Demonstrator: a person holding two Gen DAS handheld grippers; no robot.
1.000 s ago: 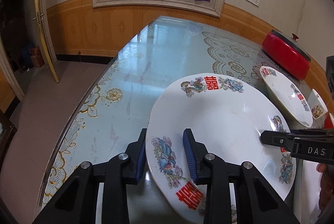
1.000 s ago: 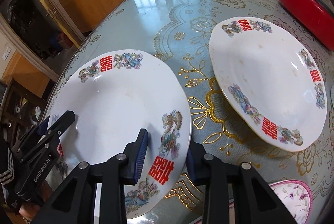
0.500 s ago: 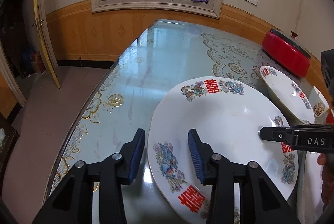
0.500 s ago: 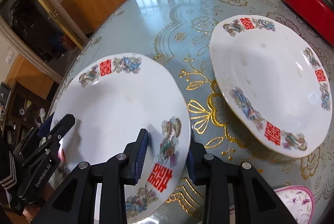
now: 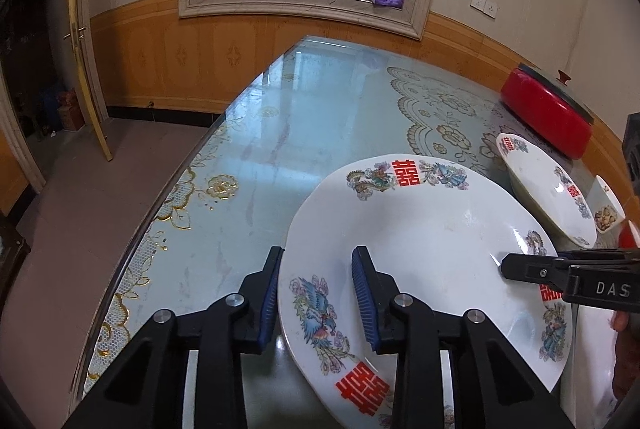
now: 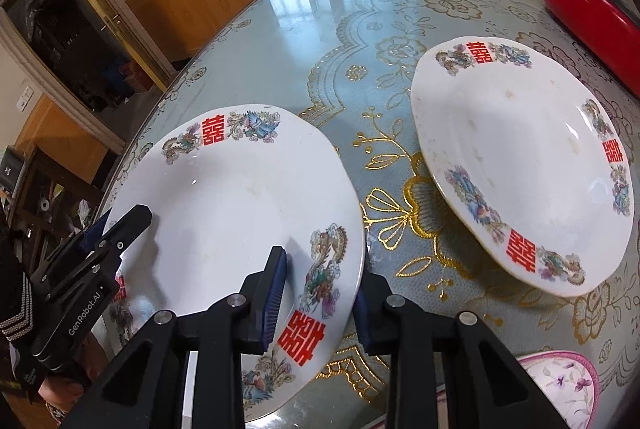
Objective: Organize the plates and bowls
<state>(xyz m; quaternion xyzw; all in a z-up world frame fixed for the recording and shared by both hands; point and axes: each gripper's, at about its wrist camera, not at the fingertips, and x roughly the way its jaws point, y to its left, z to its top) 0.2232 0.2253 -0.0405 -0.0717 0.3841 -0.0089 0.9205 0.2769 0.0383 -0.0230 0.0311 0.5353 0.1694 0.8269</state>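
both hand-held grippers [image 5: 316,293] [image 6: 320,293] closing astride lifted plate [image 5: 432,241]; only right view shows pink bowl [image 6: 560,381].

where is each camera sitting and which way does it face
Left wrist: on the left gripper, looking down along its fingers at the near plate, window beyond; the right gripper enters from the right.
Right wrist: on the right gripper, facing the table; a striped sleeve shows.
Shared: near plate, second plate, red pot.
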